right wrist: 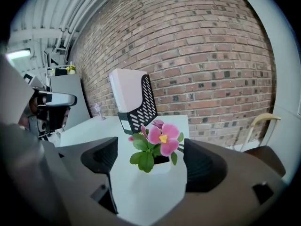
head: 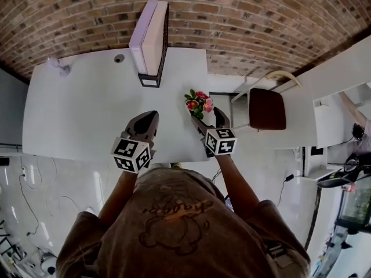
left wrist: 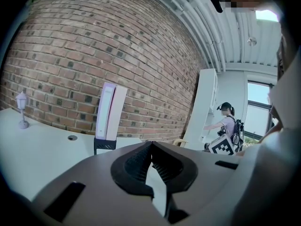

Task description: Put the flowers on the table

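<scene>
Pink flowers with green leaves sit in a small white pot on the white table, near its right front corner. My right gripper is open, and the pot stands between its wide-spread jaws; in the right gripper view the left jaw is clearly apart from the pot and the right jaw is close beside it. My left gripper hovers over the table's front edge, left of the flowers. It is shut with nothing in it, and its jaws meet at the tip in the left gripper view.
A black mesh file holder with a pale folder stands at the back of the table by the brick wall. A small lamp figurine stands at the back left. A brown-seated chair is right of the table. A person stands far off.
</scene>
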